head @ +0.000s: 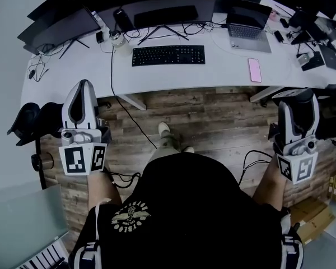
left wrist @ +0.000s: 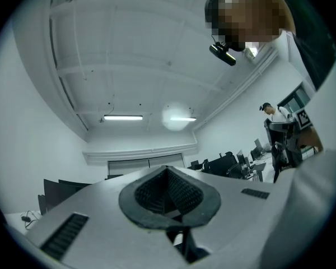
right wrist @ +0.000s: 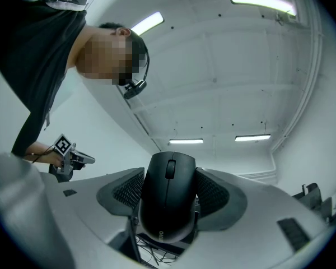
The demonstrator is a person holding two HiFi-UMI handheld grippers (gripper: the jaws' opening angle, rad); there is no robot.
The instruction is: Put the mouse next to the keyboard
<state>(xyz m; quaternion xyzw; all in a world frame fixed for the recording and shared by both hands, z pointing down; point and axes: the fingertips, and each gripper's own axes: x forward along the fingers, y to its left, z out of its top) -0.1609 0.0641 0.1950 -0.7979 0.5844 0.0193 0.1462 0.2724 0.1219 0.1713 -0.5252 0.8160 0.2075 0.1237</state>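
Observation:
The black keyboard (head: 168, 55) lies on the white desk (head: 224, 66), ahead of me across a strip of wooden floor. A black mouse (right wrist: 168, 200) is pinched between the ribbed pads of my right gripper (right wrist: 169, 175), its wheel end pointing up at the ceiling. In the head view the right gripper (head: 295, 102) is held at my right side, short of the desk edge. My left gripper (head: 81, 102) is at my left side, also short of the desk. Its pads (left wrist: 182, 194) are pressed together with nothing between them, and it too looks up at the ceiling.
On the desk are an open laptop (head: 249, 24) at the back right, a pink phone (head: 254, 69) near the front edge, and monitors (head: 61, 29) along the back. A black cable (head: 123, 105) hangs from the desk to the floor. Dark gear (head: 28, 122) sits at far left.

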